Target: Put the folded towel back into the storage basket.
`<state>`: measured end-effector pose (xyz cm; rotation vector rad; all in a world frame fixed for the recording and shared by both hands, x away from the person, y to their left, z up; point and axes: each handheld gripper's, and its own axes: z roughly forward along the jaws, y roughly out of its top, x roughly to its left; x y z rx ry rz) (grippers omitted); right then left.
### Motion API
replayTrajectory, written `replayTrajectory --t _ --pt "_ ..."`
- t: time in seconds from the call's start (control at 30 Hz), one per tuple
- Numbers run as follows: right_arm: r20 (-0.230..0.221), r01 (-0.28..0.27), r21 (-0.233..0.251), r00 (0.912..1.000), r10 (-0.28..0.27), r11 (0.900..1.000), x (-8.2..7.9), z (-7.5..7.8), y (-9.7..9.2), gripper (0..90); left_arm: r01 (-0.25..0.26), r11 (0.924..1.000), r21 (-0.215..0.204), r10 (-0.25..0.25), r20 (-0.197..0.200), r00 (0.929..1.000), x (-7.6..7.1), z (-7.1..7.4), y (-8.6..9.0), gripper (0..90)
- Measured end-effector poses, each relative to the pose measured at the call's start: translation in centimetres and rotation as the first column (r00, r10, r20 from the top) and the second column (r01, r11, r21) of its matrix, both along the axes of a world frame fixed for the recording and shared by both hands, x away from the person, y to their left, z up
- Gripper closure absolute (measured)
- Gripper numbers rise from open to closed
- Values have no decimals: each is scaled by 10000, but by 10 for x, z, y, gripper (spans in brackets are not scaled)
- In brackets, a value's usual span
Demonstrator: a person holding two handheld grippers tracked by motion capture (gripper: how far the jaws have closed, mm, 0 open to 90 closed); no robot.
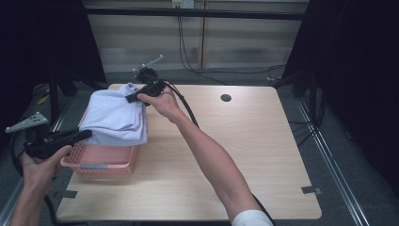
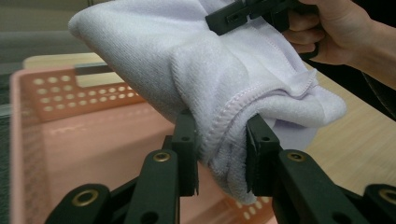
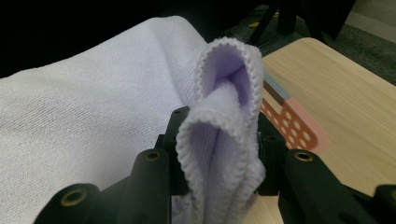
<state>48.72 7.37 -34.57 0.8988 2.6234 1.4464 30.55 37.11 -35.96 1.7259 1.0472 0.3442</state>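
over the basket (image 1: 101,162), towel (image 1: 117,115) (folded)

One folded pale lilac towel (image 1: 115,115) is in the scene, held up over one pink perforated basket (image 1: 101,162). Two black tools are counted: the left tool (image 1: 84,135) and the right tool (image 1: 131,98), one in each of two hands. One wooden surface (image 1: 244,150) carries the basket and has one round hole (image 1: 226,98).
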Motion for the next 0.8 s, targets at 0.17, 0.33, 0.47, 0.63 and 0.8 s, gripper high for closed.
replayTrajectory --t 0.17,0.33,0.47,0.63,0.8 --pt "-69 105 -225 9999 -106 9997 -3 -5 26 650 -419 9990 127 420 -19 9991 -1 -8 24 703" --pt "-323 131 -232 9994 -139 9996 -5 -25 44 650 -778 9967 237 785 -284 9965 -2 -21 41 706" --pt "-465 144 -370 9988 -162 9992 -8 -43 54 650 -926 9949 400 949 -615 9936 -1 -33 48 706" --pt "-645 336 -473 9972 -366 9983 -8 -63 57 649 -964 9935 608 1023 -1037 9893 3 -52 48 705" --pt "-776 380 -628 9961 -428 9973 -9 -84 51 645 -773 9915 1046 918 -1416 9857 8 -63 39 702"
